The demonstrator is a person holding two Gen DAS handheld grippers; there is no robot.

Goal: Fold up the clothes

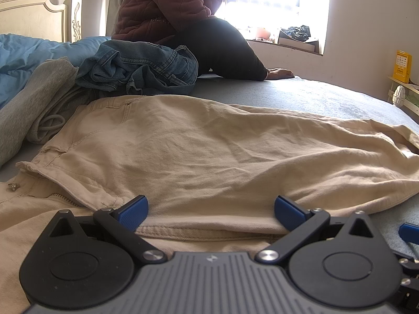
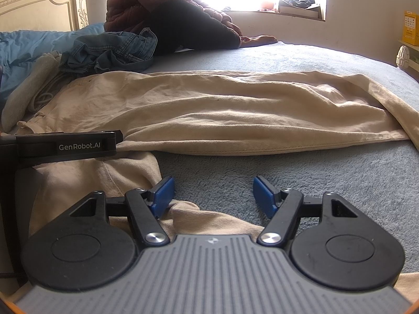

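Observation:
Cream trousers (image 1: 209, 151) lie spread on the grey-blue bed cover, waist to the left, legs running right; the right wrist view shows the same cream trousers (image 2: 222, 112) from farther right. My left gripper (image 1: 211, 213) stands open, low over the near edge of the trousers, with a fold of cloth lying between its blue pads (image 1: 133, 213) but not pinched. My right gripper (image 2: 213, 195) is open over bare bed cover; its left pad (image 2: 162, 193) is close to a cream fold by the crotch. The left gripper's body (image 2: 62, 146) shows at the left of the right wrist view.
Crumpled blue jeans (image 1: 138, 68) and a grey hooded garment (image 1: 34, 104) lie behind the trousers at the left, with a blue duvet (image 1: 23, 52) beyond. A person (image 1: 183, 21) sits on the bed's far side by the window. Bare bed cover (image 2: 314, 183) lies to the right.

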